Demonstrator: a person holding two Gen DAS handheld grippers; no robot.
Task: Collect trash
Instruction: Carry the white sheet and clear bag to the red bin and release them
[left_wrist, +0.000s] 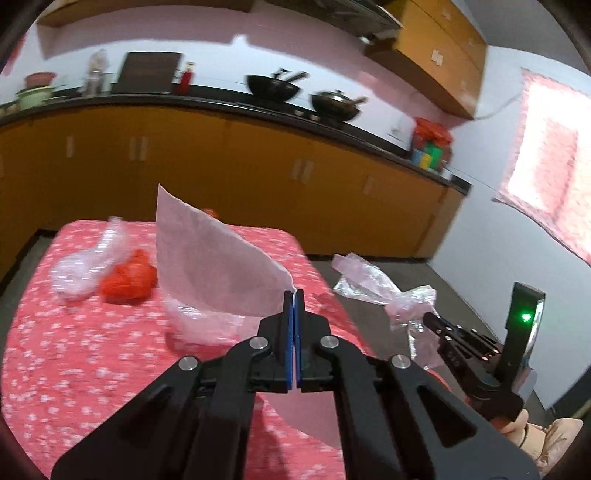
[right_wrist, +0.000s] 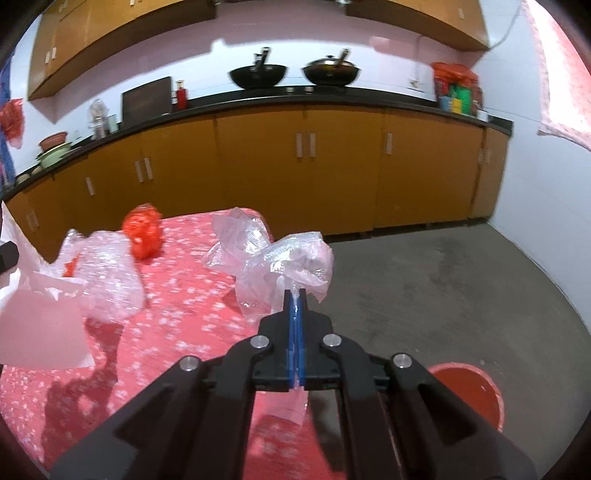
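red bucket (right_wrist: 469, 391): partly hidden behind gripper linkage
white paper (right_wrist: 33, 325): cut off at left edge
table items: motion-blurred

The premises are a home kitchen, evidenced by a long dark counter (right_wrist: 332, 98) over orange base cabinets (right_wrist: 258, 173), matching wall cabinets (left_wrist: 439, 51), two black woks (right_wrist: 258, 75) and stacked bowls (right_wrist: 53, 149) standing on it.

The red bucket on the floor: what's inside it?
The red bucket shows only bare red interior where visible. The right gripper hides its near side, so I cannot tell what lies there.
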